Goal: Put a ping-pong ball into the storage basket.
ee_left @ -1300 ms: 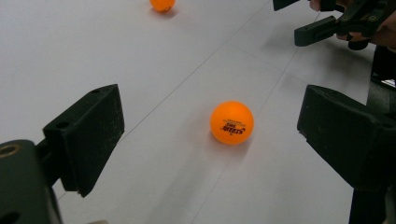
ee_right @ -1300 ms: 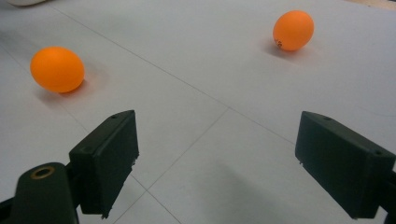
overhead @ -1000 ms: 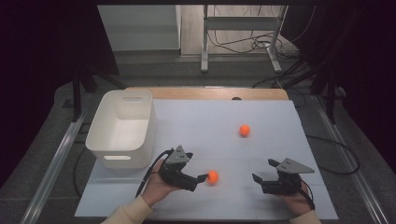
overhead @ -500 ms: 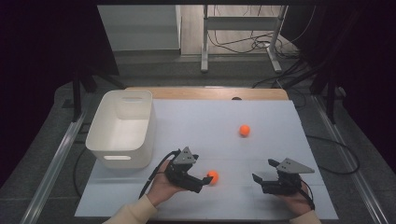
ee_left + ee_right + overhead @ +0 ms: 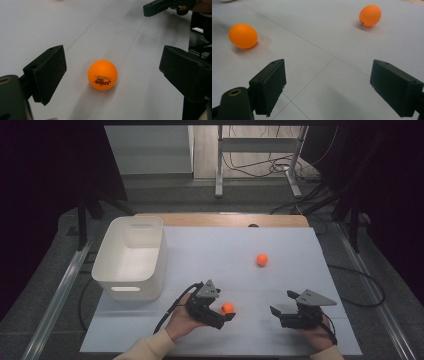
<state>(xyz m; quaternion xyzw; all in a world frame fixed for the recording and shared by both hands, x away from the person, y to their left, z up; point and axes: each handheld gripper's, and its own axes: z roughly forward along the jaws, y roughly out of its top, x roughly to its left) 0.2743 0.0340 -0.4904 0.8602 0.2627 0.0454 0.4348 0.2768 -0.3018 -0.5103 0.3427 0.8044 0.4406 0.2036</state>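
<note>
One orange ball lies on the white table sheet, between the spread jaws of my left gripper. That gripper is open, and neither jaw touches the ball. A second orange ball rests farther back, right of centre. At the front right my right gripper is open over bare sheet, pointing left toward the first ball, with nothing between its jaws. One of its jaws shows far off in the left gripper view.
A white plastic bin stands at the left edge of the sheet, behind my left hand. A wooden strip runs along the table's far edge. Cables trail from both grippers toward the front.
My left gripper has slid right, so the near ball now lies between its jaws. The ball itself and my right gripper have stayed put.
</note>
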